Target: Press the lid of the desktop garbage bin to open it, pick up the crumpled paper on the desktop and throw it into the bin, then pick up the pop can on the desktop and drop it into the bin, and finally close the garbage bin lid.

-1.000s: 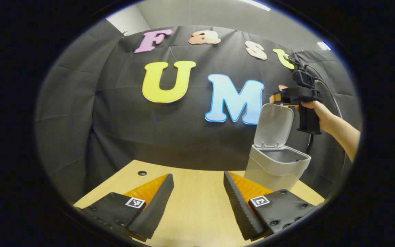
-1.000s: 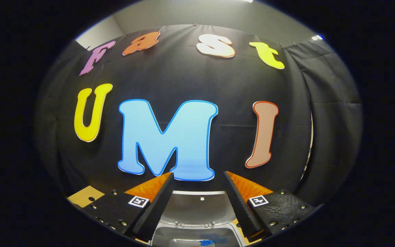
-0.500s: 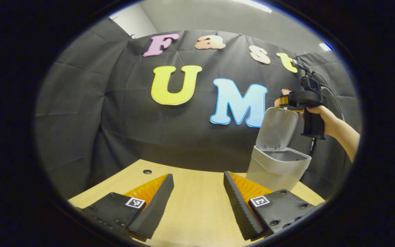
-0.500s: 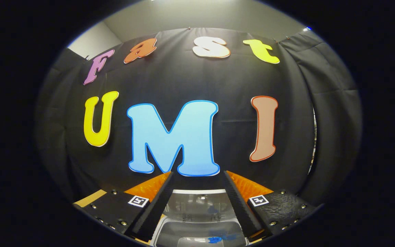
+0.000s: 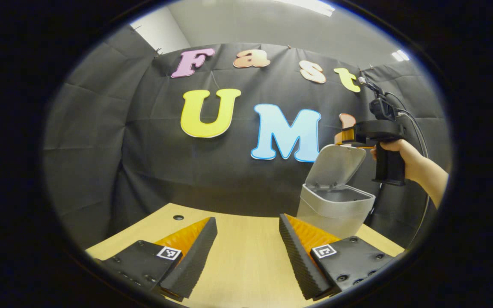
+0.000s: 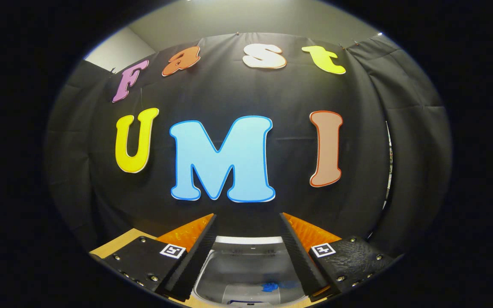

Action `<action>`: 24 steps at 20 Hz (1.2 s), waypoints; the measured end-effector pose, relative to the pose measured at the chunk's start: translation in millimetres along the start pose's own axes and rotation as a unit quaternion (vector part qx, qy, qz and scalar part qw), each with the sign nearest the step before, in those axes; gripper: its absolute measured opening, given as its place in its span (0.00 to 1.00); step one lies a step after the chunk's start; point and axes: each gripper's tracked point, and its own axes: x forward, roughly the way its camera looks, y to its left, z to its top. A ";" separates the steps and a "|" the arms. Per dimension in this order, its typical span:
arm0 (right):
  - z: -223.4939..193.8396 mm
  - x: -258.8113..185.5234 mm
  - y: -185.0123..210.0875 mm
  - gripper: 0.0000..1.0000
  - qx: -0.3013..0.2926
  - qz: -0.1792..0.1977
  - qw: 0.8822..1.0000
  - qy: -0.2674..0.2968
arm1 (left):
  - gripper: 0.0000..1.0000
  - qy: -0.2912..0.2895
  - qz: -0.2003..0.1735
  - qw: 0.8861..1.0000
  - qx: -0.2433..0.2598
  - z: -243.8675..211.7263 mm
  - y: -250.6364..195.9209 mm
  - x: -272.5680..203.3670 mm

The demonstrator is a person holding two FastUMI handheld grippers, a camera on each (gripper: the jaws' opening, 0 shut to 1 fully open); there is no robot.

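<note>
The grey desktop bin (image 5: 332, 211) stands at the right of the wooden table (image 5: 238, 233). Its lid (image 5: 335, 159) is hinged up and leans forward over the mouth. In the left gripper view, a hand (image 5: 402, 156) holds my right gripper (image 5: 344, 136) at the lid's top edge; whether it touches I cannot tell. In the right gripper view, my right gripper (image 6: 246, 252) is open, and the lid (image 6: 246, 263) lies just below and between its fingers, with a blue patch (image 6: 272, 285) low on it. My left gripper (image 5: 246, 252) hangs open over the table, left of the bin, with nothing in it.
A small round hole (image 5: 178, 217) sits in the tabletop near its far left edge. Black cloth walls close the booth behind and to the right of the bin. A cable (image 5: 417, 128) runs from the right gripper. A strip of table (image 6: 114, 247) shows at lower left.
The lid has tipped from nearly upright to leaning forward over the bin. My right gripper has dropped a little with its top edge. The left gripper has barely shifted.
</note>
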 end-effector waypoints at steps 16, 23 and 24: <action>-117.4 -18.6 3.7 0.95 0.015 -0.009 0.999 0.048 | 0.96 0.010 -0.014 1.000 0.020 -6.1 4.6 -10.3; -133.2 -18.2 3.3 0.95 -0.009 -0.008 0.999 0.042 | 0.96 0.017 -0.022 0.999 0.026 -11.6 1.5 -6.7; -134.1 -18.2 4.1 0.95 -0.012 -0.007 0.999 0.041 | 0.96 0.018 -0.023 0.999 0.026 -12.4 0.0 -4.9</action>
